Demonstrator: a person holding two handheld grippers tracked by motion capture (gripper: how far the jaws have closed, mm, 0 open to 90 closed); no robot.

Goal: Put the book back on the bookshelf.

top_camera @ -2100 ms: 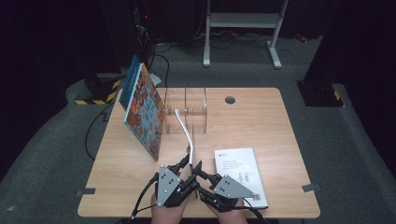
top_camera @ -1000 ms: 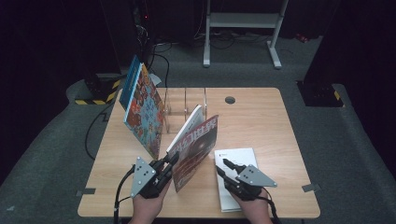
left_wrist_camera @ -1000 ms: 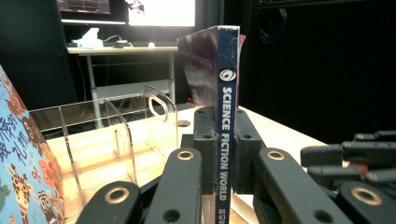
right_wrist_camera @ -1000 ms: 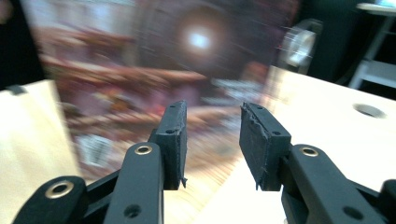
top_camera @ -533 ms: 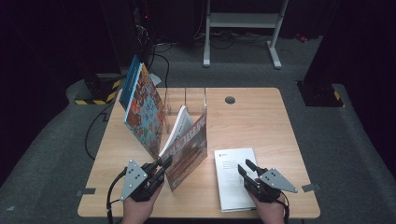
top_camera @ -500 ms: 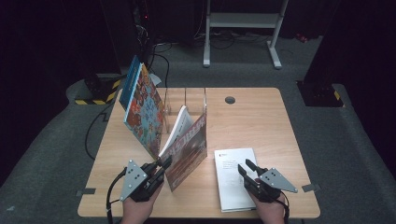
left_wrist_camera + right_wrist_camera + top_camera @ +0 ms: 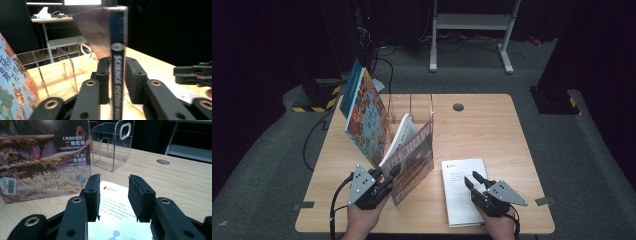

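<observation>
Standing upright on its lower edge at the lower middle of the high view, the dark-covered science fiction magazine (image 7: 412, 160) has its spine between my left tongs (image 7: 388, 178). In the left gripper view those tongs (image 7: 117, 75) have just been easing apart: the left pad sits against the spine, the right one stands a sliver off it, though the blur makes that gap hard to judge. The magazine's far end leans into the clear acrylic divider rack (image 7: 412, 107), beside the colourful cartoon picture book (image 7: 364, 117) at the upper left of the light wooden tabletop (image 7: 492, 130). My right tongs (image 7: 476, 181) are spread, with nothing pinched, over the white printed booklet (image 7: 460, 190) lying flat at the lower right.
</observation>
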